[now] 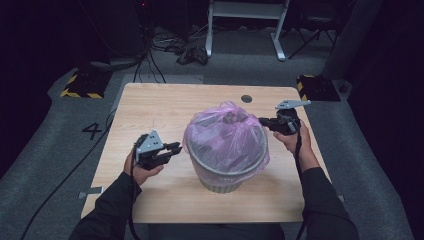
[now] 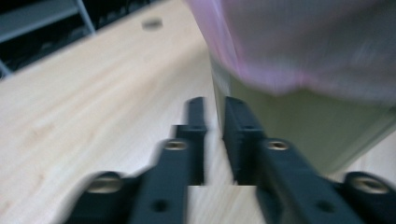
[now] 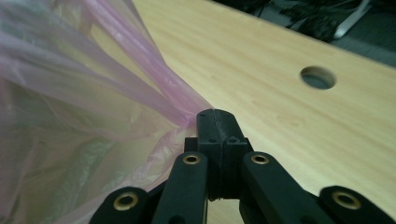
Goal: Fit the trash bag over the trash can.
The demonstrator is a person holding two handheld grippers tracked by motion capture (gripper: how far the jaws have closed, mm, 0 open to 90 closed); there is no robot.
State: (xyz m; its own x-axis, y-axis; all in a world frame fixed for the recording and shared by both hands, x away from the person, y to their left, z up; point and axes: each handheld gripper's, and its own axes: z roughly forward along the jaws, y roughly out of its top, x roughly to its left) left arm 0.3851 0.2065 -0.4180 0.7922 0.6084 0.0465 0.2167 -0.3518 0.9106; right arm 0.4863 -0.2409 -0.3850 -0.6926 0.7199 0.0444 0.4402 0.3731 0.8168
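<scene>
A round, pale grey-green bin [image 1: 222, 181] stands at the centre of the high view on a light wooden table [image 1: 150, 107], lined with a translucent pink plastic bag [image 1: 225, 137]. The bag's film is thin and wrinkled; its mouth is folded down over the bin's rim and its upper part is drawn up into a loose peak, with dark contents showing faintly through. At the right of centre in the high view, the right gripper [image 1: 264, 121] has its jaws pressed together on a gathered fold of the bag; the right gripper view shows the pink film stretched taut from the upper left to the jaw tips. At the left of centre, the left gripper [image 1: 176, 148] sits just beside the bin's wall, its jaws slightly apart with nothing between them. A round hole [image 1: 246, 98] lies in the table near its far edge.
</scene>
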